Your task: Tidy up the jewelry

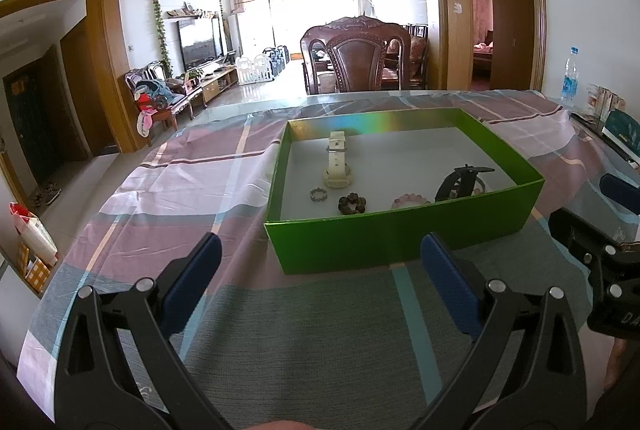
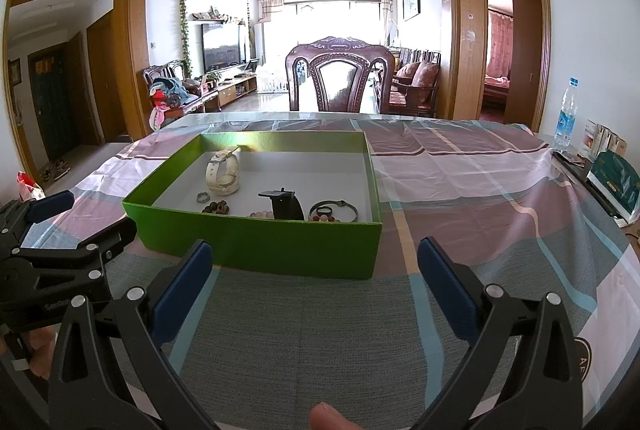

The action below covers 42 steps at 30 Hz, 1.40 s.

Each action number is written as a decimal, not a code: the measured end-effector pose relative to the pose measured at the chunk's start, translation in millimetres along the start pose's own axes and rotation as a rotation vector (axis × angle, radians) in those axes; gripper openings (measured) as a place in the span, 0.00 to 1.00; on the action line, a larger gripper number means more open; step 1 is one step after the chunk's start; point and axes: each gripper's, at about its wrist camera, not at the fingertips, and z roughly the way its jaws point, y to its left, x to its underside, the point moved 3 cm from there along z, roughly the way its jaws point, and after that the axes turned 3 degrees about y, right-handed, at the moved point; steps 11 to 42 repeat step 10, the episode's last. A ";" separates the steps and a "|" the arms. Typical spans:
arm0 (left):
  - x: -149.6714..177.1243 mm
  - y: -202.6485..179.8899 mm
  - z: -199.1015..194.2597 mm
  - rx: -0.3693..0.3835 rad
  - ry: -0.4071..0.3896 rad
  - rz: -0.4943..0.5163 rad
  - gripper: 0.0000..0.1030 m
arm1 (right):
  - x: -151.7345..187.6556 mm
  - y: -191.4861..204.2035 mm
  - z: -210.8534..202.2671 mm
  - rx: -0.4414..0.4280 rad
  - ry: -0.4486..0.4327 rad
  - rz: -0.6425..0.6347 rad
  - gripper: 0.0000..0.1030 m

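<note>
A green box (image 1: 384, 242) (image 2: 256, 242) sits on the plaid tablecloth. Inside lie a white watch (image 1: 338, 160) (image 2: 223, 172), a small ring (image 1: 319, 195) (image 2: 203, 196), a dark bead bracelet (image 1: 352, 204) (image 2: 216, 208), a pink bead bracelet (image 1: 410, 201) (image 2: 323, 219), a black watch (image 1: 460, 180) (image 2: 285, 205) and a thin bangle (image 2: 334, 207). My left gripper (image 1: 320, 262) is open and empty just in front of the box. My right gripper (image 2: 316, 266) is open and empty, in front of the box's right corner.
A wooden chair (image 1: 356, 56) (image 2: 340, 78) stands behind the table's far edge. A water bottle (image 2: 566, 118) (image 1: 570, 74) and cartons (image 2: 612, 166) stand at the far right. The plaid tablecloth (image 2: 460, 182) covers the table.
</note>
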 end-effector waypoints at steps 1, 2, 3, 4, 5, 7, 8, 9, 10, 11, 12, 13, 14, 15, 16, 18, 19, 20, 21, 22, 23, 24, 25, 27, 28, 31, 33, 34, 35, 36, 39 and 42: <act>0.3 0.1 0.2 0.004 0.002 0.000 0.96 | 0.0 0.0 -0.1 0.000 0.000 0.000 0.97; -0.5 0.5 0.8 0.006 0.004 0.001 0.96 | 0.3 0.4 0.1 0.000 0.001 0.000 0.97; 0.0 0.6 1.1 0.011 0.009 0.000 0.96 | 0.4 0.6 0.3 0.000 0.002 -0.002 0.97; -0.4 0.8 1.8 0.014 0.013 -0.001 0.96 | 0.5 1.1 0.4 -0.002 0.004 -0.004 0.97; -0.7 1.3 3.0 0.014 0.018 -0.003 0.96 | 1.1 2.0 1.4 -0.006 0.011 -0.007 0.97; -0.5 2.2 5.1 -0.002 0.025 -0.003 0.96 | 5.8 7.1 8.9 -0.022 0.059 -0.026 0.97; -0.6 2.6 6.4 -0.011 0.028 -0.001 0.96 | 11.0 10.9 17.6 -0.042 0.110 -0.037 0.97; -1.2 2.9 8.0 -0.017 0.033 -0.001 0.96 | 17.2 15.1 23.8 -0.070 0.161 -0.046 0.97; -1.0 4.5 10.6 -0.030 0.045 -0.002 0.96 | 23.8 20.5 28.4 -0.117 0.216 -0.058 0.97; -1.0 4.5 10.6 -0.030 0.045 -0.002 0.96 | 23.8 20.5 28.4 -0.117 0.216 -0.058 0.97; -1.0 4.5 10.6 -0.030 0.045 -0.002 0.96 | 23.8 20.5 28.4 -0.117 0.216 -0.058 0.97; -1.0 4.5 10.6 -0.030 0.045 -0.002 0.96 | 23.8 20.5 28.4 -0.117 0.216 -0.058 0.97; -1.0 4.5 10.6 -0.030 0.045 -0.002 0.96 | 23.8 20.5 28.4 -0.117 0.216 -0.058 0.97; -1.0 4.5 10.6 -0.030 0.045 -0.002 0.96 | 23.8 20.5 28.4 -0.117 0.216 -0.058 0.97; -1.0 4.5 10.6 -0.030 0.045 -0.002 0.96 | 23.8 20.5 28.4 -0.117 0.216 -0.058 0.97; -1.0 4.5 10.6 -0.030 0.045 -0.002 0.96 | 23.8 20.5 28.4 -0.117 0.216 -0.058 0.97; -1.0 4.5 10.6 -0.030 0.045 -0.002 0.96 | 23.8 20.5 28.4 -0.117 0.216 -0.058 0.97; -1.0 4.5 10.6 -0.030 0.045 -0.002 0.96 | 23.8 20.5 28.4 -0.117 0.216 -0.058 0.97; -1.0 4.5 10.6 -0.030 0.045 -0.002 0.96 | 23.8 20.5 28.4 -0.117 0.216 -0.058 0.97; -1.0 4.5 10.6 -0.030 0.045 -0.002 0.96 | 23.8 20.5 28.4 -0.117 0.216 -0.058 0.97; -1.0 4.5 10.6 -0.030 0.045 -0.002 0.96 | 23.8 20.5 28.4 -0.117 0.216 -0.058 0.97; -1.0 4.5 10.6 -0.030 0.045 -0.002 0.96 | 23.8 20.5 28.4 -0.117 0.216 -0.058 0.97; -1.0 4.5 10.6 -0.030 0.045 -0.002 0.96 | 23.8 20.5 28.4 -0.117 0.216 -0.058 0.97; -1.0 4.5 10.6 -0.030 0.045 -0.002 0.96 | 23.8 20.5 28.4 -0.117 0.216 -0.058 0.97; -1.0 4.5 10.6 -0.030 0.045 -0.002 0.96 | 23.8 20.5 28.4 -0.117 0.216 -0.058 0.97; -1.0 4.5 10.6 -0.030 0.045 -0.002 0.96 | 23.8 20.5 28.4 -0.117 0.216 -0.058 0.97; -1.0 4.5 10.6 -0.030 0.045 -0.002 0.96 | 23.8 20.5 28.4 -0.117 0.216 -0.058 0.97; -1.0 4.5 10.6 -0.030 0.045 -0.002 0.96 | 23.8 20.5 28.4 -0.117 0.216 -0.058 0.97; -1.0 4.5 10.6 -0.030 0.045 -0.002 0.96 | 23.8 20.5 28.4 -0.117 0.216 -0.058 0.97; -1.0 4.5 10.6 -0.030 0.045 -0.002 0.96 | 23.8 20.5 28.4 -0.117 0.216 -0.058 0.97; -1.0 4.5 10.6 -0.030 0.045 -0.002 0.96 | 23.8 20.5 28.4 -0.117 0.216 -0.058 0.97; -1.0 4.5 10.6 -0.030 0.045 -0.002 0.96 | 23.8 20.5 28.4 -0.117 0.216 -0.058 0.97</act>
